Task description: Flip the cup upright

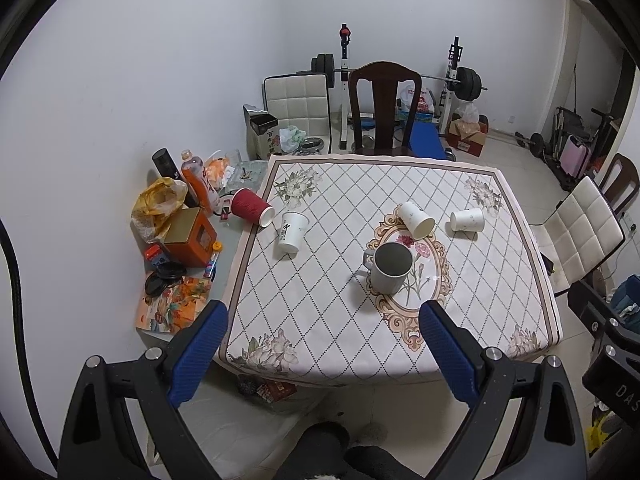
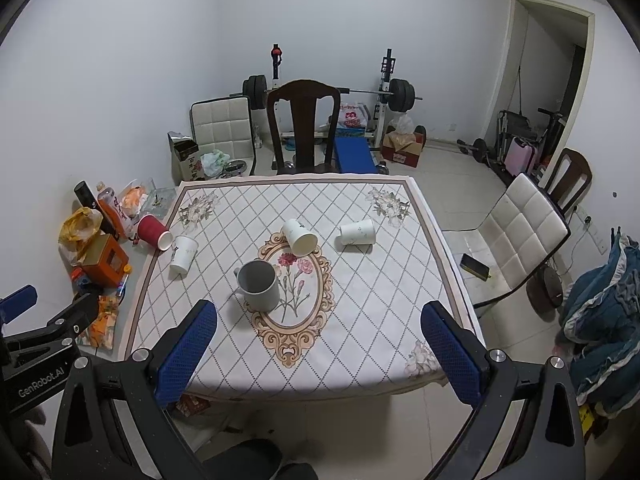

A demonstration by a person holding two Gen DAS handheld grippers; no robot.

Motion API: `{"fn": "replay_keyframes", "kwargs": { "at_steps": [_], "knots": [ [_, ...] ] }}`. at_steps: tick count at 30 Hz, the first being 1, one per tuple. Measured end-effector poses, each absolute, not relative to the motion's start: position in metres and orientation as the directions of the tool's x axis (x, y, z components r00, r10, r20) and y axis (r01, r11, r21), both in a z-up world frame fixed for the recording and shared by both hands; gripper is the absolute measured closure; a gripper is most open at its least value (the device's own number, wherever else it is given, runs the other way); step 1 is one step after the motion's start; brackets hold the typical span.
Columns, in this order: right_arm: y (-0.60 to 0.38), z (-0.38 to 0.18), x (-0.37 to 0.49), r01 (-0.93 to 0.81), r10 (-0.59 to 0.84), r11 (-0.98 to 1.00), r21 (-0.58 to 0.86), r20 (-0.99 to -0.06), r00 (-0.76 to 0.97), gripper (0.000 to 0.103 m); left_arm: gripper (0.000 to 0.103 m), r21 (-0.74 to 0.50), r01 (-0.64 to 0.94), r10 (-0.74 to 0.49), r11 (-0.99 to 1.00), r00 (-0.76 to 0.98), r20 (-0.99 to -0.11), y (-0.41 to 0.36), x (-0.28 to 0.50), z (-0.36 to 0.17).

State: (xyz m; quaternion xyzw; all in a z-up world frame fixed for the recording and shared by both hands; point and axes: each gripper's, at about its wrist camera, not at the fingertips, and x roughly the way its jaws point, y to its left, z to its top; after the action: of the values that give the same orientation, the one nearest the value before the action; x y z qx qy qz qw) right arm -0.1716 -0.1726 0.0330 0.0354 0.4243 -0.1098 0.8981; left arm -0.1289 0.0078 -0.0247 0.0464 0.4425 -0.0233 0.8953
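A white mug [image 1: 389, 267] [image 2: 258, 285] stands upright near the middle of the table. Two white paper cups lie on their sides behind it: one tipped toward me [image 1: 417, 219] [image 2: 299, 236], one further right [image 1: 467, 220] [image 2: 357, 233]. A third white paper cup [image 1: 293, 231] [image 2: 183, 253] leans at the left, next to a red paper cup [image 1: 252, 206] [image 2: 154, 231] on its side. My left gripper [image 1: 324, 322] and right gripper [image 2: 320, 324] are both open and empty, held above the table's near edge.
The table has a patterned cloth [image 1: 320, 320] [image 2: 380, 300]. Bottles, bags and an orange box [image 1: 190, 236] crowd its left side. A dark wooden chair [image 1: 383, 108] stands behind, a white padded chair [image 2: 516, 240] at the right, weights beyond.
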Motion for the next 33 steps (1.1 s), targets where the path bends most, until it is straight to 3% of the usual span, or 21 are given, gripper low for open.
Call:
{"fn": "replay_keyframes", "kwargs": {
  "at_steps": [33],
  "knots": [
    [-0.1655, 0.029, -0.1636, 0.204, -0.148, 0.979, -0.026, -0.778, 0.61, 0.0, 0.006, 0.052, 0.086, -0.011, 0.995, 0.609, -0.793, 0.007, -0.1219, -0.0167]
  ]
}}
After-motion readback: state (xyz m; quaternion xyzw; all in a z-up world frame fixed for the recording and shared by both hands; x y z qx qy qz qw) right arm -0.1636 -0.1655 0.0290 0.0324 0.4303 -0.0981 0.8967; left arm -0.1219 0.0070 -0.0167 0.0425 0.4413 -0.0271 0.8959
